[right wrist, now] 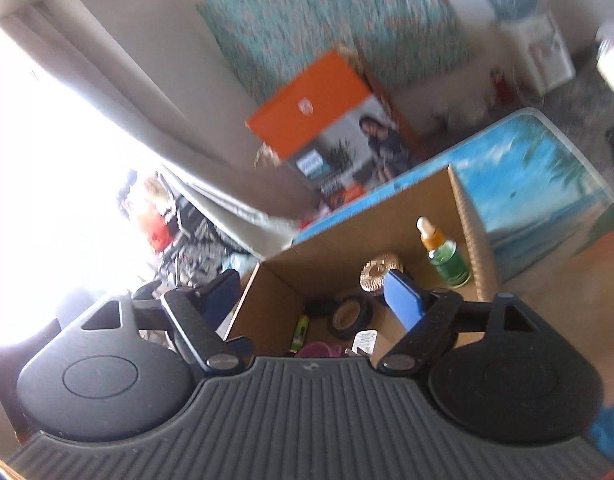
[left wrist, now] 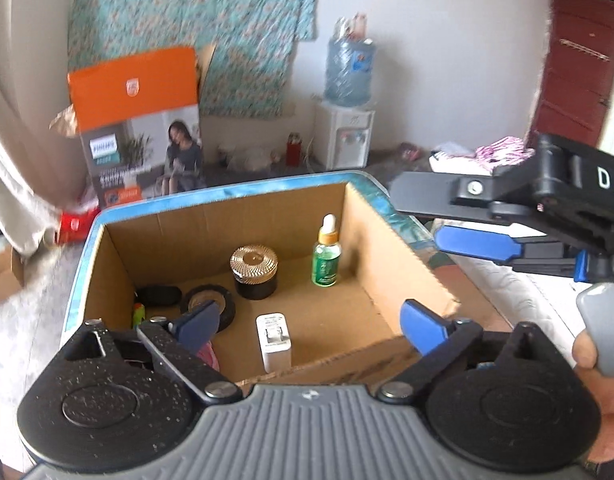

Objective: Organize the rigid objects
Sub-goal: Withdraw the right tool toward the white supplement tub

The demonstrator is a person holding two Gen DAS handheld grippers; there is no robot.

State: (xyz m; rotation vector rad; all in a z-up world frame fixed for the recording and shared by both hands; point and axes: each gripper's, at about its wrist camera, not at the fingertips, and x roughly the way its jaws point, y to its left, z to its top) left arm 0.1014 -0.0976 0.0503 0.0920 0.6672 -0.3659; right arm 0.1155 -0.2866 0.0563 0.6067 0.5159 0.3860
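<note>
Both hand-held grippers, left [left wrist: 313,322] and right [right wrist: 313,298], spread wide and empty, over cardboard box [left wrist: 391,248]

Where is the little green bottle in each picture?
Left wrist view: the small green glass dropper bottle stands upright, right of centre, inside the brown cardboard box.
Right wrist view: right of centre, near the box's right wall.
Shared landmark: the black jar with ribbed gold lid.
</note>
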